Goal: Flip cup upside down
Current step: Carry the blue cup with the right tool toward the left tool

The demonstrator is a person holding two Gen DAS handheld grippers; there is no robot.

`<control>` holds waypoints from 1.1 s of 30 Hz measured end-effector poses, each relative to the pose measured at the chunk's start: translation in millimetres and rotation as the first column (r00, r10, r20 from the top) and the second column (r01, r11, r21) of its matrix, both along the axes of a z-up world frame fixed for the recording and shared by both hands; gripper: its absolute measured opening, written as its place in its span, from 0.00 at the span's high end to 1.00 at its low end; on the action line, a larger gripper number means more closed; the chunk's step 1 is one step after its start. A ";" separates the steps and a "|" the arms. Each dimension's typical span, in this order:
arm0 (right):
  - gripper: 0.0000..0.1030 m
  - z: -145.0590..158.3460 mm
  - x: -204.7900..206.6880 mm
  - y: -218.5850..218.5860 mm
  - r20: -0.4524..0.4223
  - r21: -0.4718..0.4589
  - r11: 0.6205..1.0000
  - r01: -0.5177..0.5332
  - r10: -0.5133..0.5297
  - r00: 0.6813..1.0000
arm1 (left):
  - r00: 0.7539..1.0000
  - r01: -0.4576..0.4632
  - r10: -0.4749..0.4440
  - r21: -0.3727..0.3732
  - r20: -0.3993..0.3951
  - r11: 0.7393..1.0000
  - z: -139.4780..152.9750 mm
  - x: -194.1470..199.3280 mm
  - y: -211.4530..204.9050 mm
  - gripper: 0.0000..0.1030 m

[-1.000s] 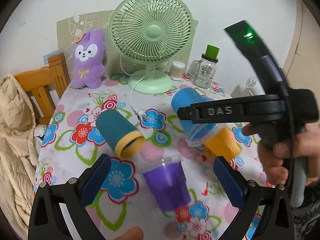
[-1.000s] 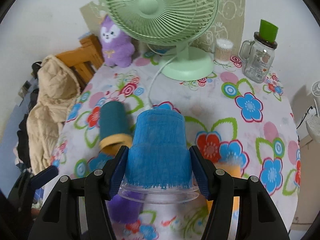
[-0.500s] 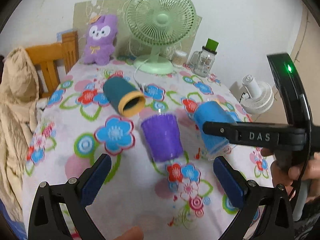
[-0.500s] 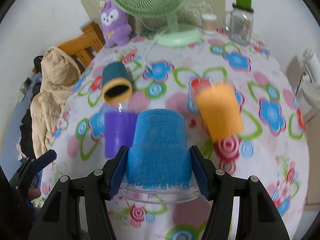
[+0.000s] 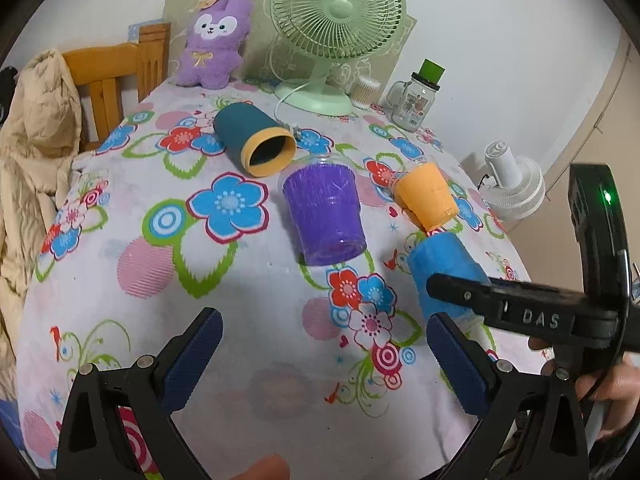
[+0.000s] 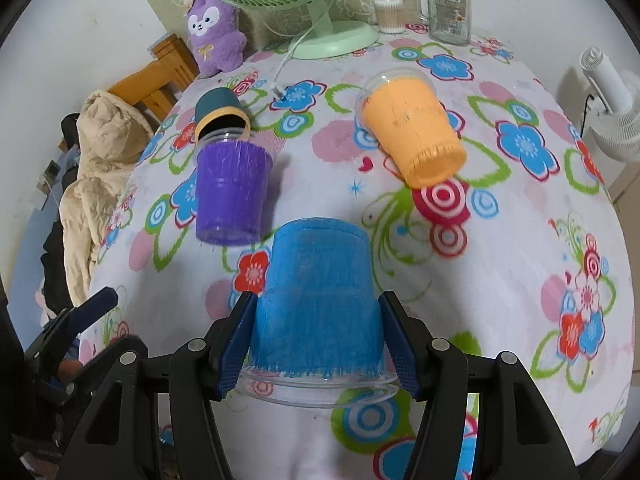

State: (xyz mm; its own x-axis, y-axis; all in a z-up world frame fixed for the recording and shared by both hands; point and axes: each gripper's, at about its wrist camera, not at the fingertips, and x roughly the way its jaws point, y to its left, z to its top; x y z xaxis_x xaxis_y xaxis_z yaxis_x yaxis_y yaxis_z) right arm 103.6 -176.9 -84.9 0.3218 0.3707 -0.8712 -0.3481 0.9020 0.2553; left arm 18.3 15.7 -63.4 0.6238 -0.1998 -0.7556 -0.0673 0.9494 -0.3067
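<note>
My right gripper (image 6: pixel 318 338) is shut on a blue cup (image 6: pixel 318 300), base pointing away from me and clear rim toward the camera, held just over the near part of the floral table (image 6: pixel 500 280). In the left wrist view the blue cup (image 5: pixel 444 268) shows at the right, held by the right gripper (image 5: pixel 452 300). My left gripper (image 5: pixel 324 360) is open and empty over the table's near edge. A purple cup (image 5: pixel 326 216) and an orange cup (image 5: pixel 428 196) lie on their sides mid-table.
A teal cup with a yellow rim (image 5: pixel 254 138) lies on its side further back. A green fan (image 5: pixel 336 32) with a white cable, a purple plush toy (image 5: pixel 212 40), a glass jar mug (image 5: pixel 418 100) and a wooden chair (image 5: pixel 116 76) stand behind.
Both grippers have pulled back toward the near edge of the table. The blue cup has come lower and nearer with the right gripper, away from the orange cup.
</note>
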 end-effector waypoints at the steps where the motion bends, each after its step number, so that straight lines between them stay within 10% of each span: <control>1: 0.38 -0.2 -1.3 -0.7 -0.001 0.002 1.000 0.002 -0.002 1.000 | 1.000 0.000 0.000 0.000 -0.001 1.000 -0.1 -0.6 -0.5 0.00; 33: 0.18 14.0 -27.7 -24.5 -0.012 0.029 0.998 -0.050 0.051 0.999 | 1.000 0.000 0.001 0.011 -0.022 1.000 6.9 3.7 -15.7 0.00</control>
State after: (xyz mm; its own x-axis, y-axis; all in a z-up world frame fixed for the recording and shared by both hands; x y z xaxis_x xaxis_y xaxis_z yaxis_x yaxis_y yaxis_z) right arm 75.9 -201.4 -71.0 0.2911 0.4115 -0.8637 -0.3895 0.8755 0.2859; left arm 21.9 0.0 -56.5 0.6068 -0.1914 -0.7715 -0.0744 0.9526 -0.2949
